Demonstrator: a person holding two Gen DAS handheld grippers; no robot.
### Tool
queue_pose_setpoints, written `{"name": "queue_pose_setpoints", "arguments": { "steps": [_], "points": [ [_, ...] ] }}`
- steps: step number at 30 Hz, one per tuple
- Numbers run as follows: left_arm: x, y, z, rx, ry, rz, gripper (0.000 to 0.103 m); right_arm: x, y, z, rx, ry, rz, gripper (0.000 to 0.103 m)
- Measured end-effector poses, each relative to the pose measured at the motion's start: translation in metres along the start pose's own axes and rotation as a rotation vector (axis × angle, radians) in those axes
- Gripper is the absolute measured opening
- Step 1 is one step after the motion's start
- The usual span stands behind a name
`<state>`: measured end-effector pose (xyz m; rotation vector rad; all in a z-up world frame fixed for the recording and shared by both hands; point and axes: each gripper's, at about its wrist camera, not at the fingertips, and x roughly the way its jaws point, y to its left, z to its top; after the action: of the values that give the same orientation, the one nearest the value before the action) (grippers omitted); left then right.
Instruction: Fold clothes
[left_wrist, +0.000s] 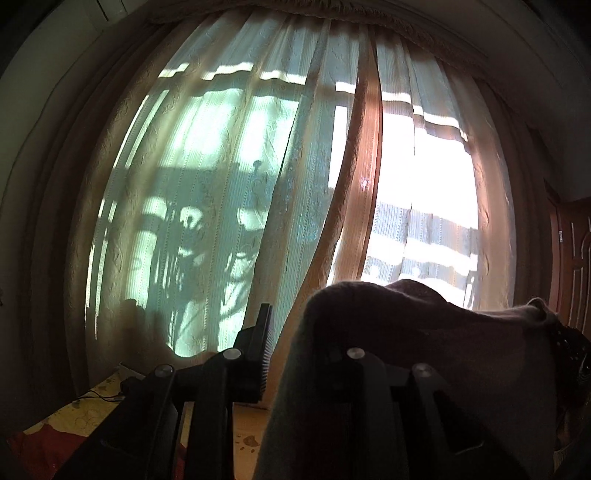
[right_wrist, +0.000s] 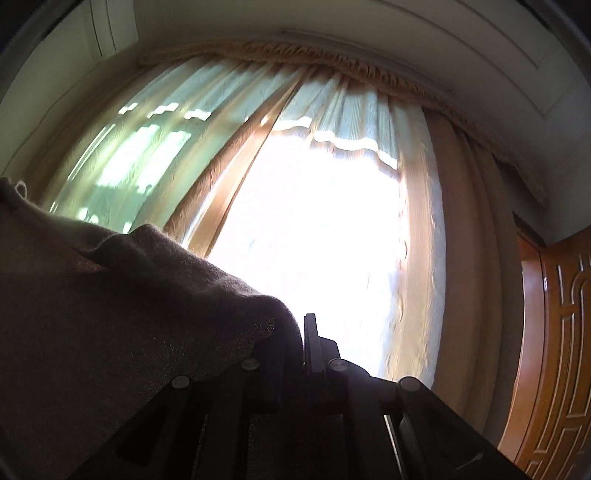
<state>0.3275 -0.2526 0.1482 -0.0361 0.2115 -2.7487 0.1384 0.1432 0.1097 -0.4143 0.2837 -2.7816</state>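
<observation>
A dark brown knitted garment (left_wrist: 424, 350) was seen nearest the lens in both wrist views, lifted into the air in front of a curtained window. In the left wrist view, the left gripper (left_wrist: 295, 350) had one finger standing bare to the left of the garment, while the cloth was draped over the other finger and hid it. A gap was visible between the bare finger and the cloth, so the jaws were judged partly apart; whether the pads pressed on the fabric could not be told. In the right wrist view, the right gripper (right_wrist: 295, 343) was closed on the garment, a fold of which was pinched just left of the one visible finger and hung away to the left.

Below the garment, a patterned yellow and red bedcover (left_wrist: 66, 424) could be made out, with a thin dark cable (left_wrist: 99, 397) lying on it. Beyond the garment hung pale curtains (left_wrist: 229, 192), brightly backlit, and a carved wooden door (right_wrist: 561, 350) stood to their right.

No finished fold could be seen. The garment was judged to be held up for spreading or straightening, so laying it flat and all folding appeared to remain.
</observation>
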Motion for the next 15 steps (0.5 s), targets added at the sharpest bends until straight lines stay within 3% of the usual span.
{"name": "queue_pose_setpoints", "arguments": {
  "steps": [3,9,13,15],
  "points": [
    [0.094,0.010,-0.058,-0.016,0.226,0.050,0.026,0.060,0.021,-0.074,0.039,0.220,0.038,0.006],
    [0.254,0.014,-0.191,0.067,0.642,0.180,0.024,0.171,0.074,-0.212,0.008,0.615,0.091,0.006],
    [0.307,0.024,-0.251,0.048,0.841,0.214,0.026,0.209,0.090,-0.276,0.007,0.834,0.166,0.006],
    [0.319,0.028,-0.264,0.029,0.884,0.213,0.030,0.216,0.085,-0.280,-0.007,0.902,0.193,0.006]
  ]
}}
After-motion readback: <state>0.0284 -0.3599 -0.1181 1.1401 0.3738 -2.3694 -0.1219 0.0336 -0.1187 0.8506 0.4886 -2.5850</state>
